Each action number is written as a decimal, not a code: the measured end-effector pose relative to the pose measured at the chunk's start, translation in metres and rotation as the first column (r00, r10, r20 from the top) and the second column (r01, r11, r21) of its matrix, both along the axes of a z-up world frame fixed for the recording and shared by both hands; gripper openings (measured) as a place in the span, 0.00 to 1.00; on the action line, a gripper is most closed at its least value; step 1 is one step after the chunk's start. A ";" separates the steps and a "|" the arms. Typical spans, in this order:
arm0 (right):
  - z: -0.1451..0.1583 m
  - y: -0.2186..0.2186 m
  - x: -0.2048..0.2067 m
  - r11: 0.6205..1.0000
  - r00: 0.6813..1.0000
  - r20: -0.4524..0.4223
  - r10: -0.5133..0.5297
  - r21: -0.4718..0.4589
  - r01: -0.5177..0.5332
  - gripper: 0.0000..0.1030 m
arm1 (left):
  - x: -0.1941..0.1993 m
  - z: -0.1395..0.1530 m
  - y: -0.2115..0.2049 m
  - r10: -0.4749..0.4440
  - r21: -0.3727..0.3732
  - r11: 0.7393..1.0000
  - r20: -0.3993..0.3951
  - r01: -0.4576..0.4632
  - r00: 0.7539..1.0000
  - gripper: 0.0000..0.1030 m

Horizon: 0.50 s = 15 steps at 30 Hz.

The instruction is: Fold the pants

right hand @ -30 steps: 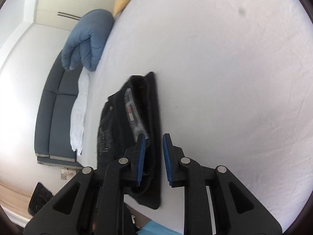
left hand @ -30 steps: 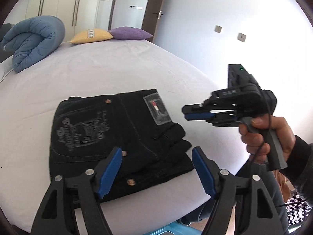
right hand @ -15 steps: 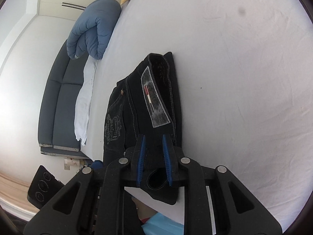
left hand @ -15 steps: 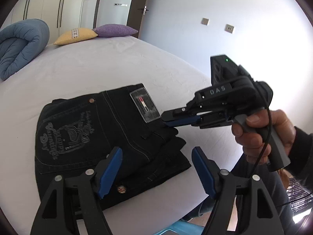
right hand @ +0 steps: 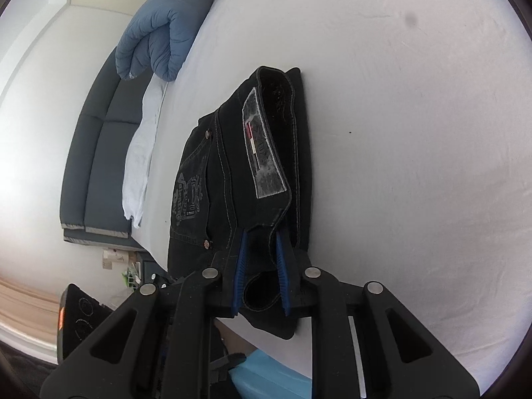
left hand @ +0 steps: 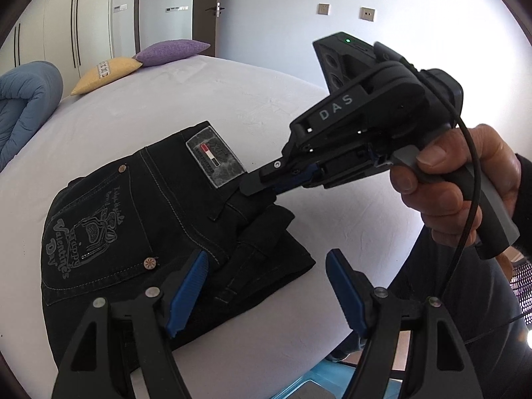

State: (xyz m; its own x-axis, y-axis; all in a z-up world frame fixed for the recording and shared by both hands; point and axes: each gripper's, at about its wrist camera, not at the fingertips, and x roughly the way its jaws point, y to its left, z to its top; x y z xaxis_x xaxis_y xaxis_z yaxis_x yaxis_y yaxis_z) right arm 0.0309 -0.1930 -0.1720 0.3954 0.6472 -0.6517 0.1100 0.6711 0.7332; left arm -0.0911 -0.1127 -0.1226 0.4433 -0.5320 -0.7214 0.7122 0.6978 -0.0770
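The black jeans [left hand: 139,226] lie folded into a compact stack on the white bed [left hand: 199,99], back pocket print and grey waistband patch up. My left gripper [left hand: 266,286] is open and empty, hovering just above the stack's near right corner. My right gripper [left hand: 262,183] reaches in from the right and is shut on the waistband edge next to the patch. In the right wrist view the jeans [right hand: 212,179] run away from me and the right gripper [right hand: 261,266] pinches a fold of the waistband between its blue pads.
A rolled blue duvet [left hand: 23,109] lies at the bed's far left, with a yellow pillow [left hand: 106,73] and a purple pillow [left hand: 173,50] at the head. A dark sofa [right hand: 96,153] stands beside the bed. The bed's near edge is just below the jeans.
My right gripper moved in from the right and closed on the waistband edge by the patch. My left gripper stayed open and drifted a little closer over the stack.
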 end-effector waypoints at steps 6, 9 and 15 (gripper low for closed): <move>0.024 -0.006 -0.015 1.000 0.999 0.053 -0.003 -0.006 0.004 0.02 | -0.001 -0.003 -0.001 0.001 -0.002 1.000 0.011 -0.001 1.000 0.73; 0.028 -0.014 -0.027 0.999 0.998 0.051 -0.029 0.038 0.027 0.01 | -0.003 -0.005 0.001 -0.002 -0.006 1.000 0.012 0.002 1.000 0.73; -0.010 -0.023 -0.046 0.996 0.996 -0.049 -0.070 0.057 0.072 0.01 | -0.013 0.010 0.024 0.028 -0.060 0.998 0.037 -0.025 0.999 0.73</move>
